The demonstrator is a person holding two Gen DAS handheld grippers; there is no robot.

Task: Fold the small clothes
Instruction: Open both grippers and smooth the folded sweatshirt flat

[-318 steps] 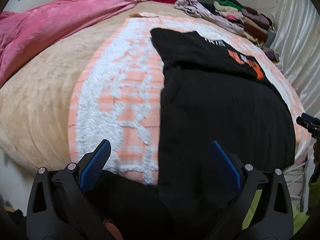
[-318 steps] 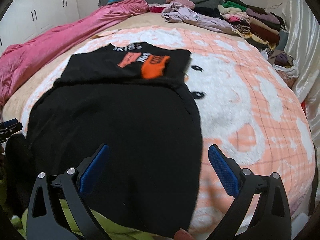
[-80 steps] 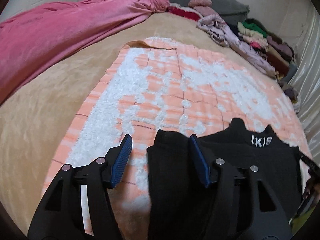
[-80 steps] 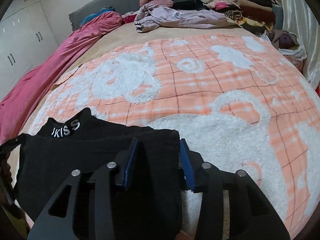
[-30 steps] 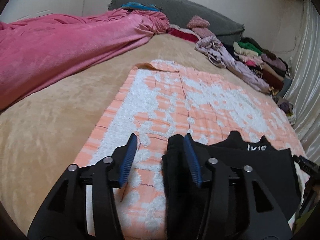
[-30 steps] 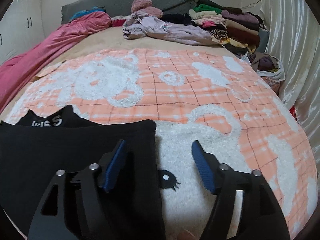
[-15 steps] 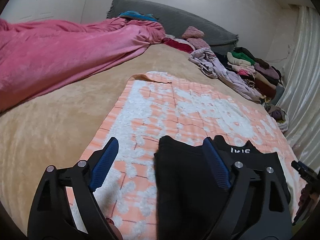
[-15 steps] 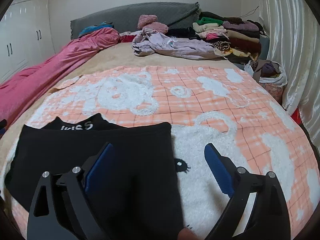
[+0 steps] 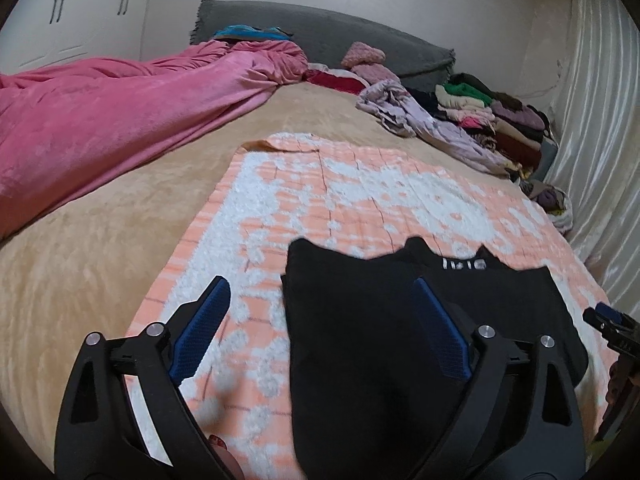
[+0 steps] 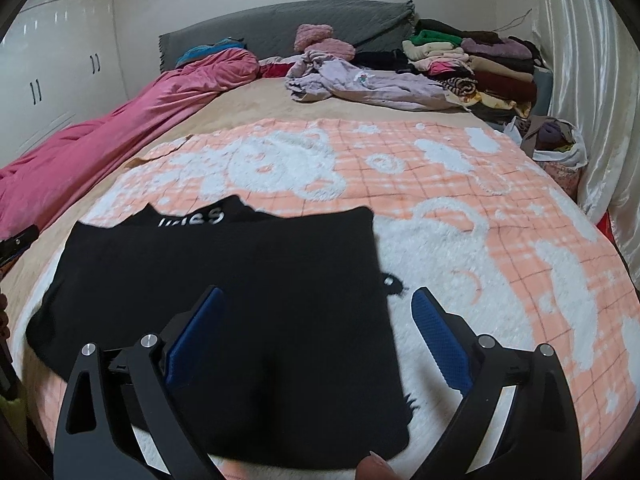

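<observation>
In the left wrist view, the left gripper [image 9: 316,328] is seen with jaws opening wide and nothing pinched, above the left edge of the black garment [image 9: 400,340], which lies folded on the peach blanket [image 9: 340,200]; a fold seems just released. In the right wrist view, the right gripper [image 10: 320,328] is spread empty over the garment's right edge, so another fold or a tidying regrasp is probably called for, while beyond the blanket's far right corner a white bag [image 10: 564,156], blurred, appears stuffed with clothes.

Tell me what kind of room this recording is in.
Most likely a bedroom: a wide bed with a grey headboard, a pink quilt, and white wardrobes along the wall.
</observation>
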